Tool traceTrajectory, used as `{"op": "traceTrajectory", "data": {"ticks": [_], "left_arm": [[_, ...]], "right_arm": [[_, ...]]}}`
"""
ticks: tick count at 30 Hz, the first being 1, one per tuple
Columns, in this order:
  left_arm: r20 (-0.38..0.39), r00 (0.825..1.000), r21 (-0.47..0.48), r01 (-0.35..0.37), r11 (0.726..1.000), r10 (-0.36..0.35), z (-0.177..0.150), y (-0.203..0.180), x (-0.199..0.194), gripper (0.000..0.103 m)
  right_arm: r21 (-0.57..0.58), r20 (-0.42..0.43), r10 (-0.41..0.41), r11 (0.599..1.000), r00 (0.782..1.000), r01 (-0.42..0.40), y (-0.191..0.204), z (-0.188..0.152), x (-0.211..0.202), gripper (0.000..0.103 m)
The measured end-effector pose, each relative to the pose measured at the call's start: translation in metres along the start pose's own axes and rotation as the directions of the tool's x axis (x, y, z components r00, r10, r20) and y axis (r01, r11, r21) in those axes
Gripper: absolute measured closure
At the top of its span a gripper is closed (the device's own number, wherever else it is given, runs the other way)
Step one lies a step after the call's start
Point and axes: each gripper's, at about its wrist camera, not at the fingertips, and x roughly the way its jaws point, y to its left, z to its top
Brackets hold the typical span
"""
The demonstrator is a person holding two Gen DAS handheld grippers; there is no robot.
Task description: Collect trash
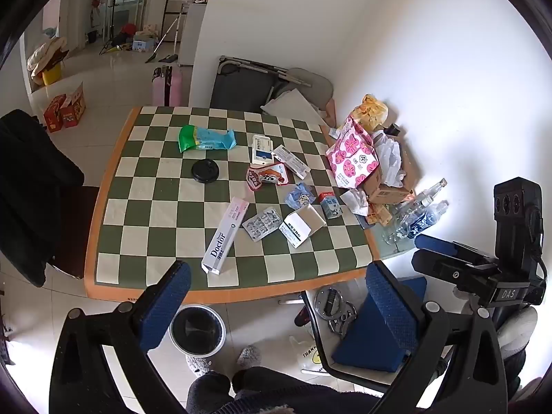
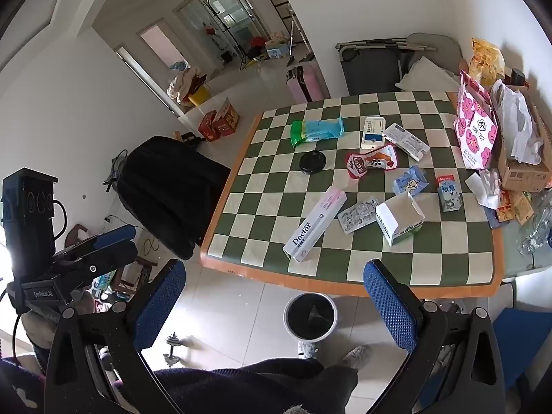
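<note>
Trash lies scattered on the checkered table (image 1: 165, 186) (image 2: 262, 214): a long "Doctor" toothpaste box (image 1: 224, 236) (image 2: 314, 224), a green-blue wrapper (image 1: 205, 138) (image 2: 315, 129), a black lid (image 1: 205, 170) (image 2: 312, 162), a red snack wrapper (image 1: 267, 176) (image 2: 372, 162), a blister pack (image 1: 260, 223) (image 2: 357, 215), an open white carton (image 1: 302, 224) (image 2: 398, 219) and a small milk carton (image 1: 330, 204) (image 2: 449, 193). A round bin (image 1: 197, 327) (image 2: 310, 315) stands on the floor before the table. My left gripper (image 1: 279, 296) and right gripper (image 2: 274, 296) hang open above the table's near edge, holding nothing.
A pink flowered bag (image 1: 353, 153) (image 2: 477, 131), a cardboard box (image 1: 390, 186) (image 2: 521, 169) with crumpled paper, and clear bottles (image 1: 417, 212) crowd the right side. A black coat on a chair (image 1: 31, 186) (image 2: 165, 186) sits left. A blue chair (image 1: 371, 331) stands near right. The person's slippers (image 1: 220, 358) show below.
</note>
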Motion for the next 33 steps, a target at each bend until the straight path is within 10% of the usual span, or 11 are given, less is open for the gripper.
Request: {"op": "traceTrajectory", "data": {"ticks": [33], "left_arm": [[0.014,1.0,-0.008,-0.003,1.0,0.003,0.002,-0.004,-0.005,0.0]], "right_arm": [[-0.001,0.003,0.003,1.0,1.0,-0.003,0.007,0.001,-0.004,0.0]]}}
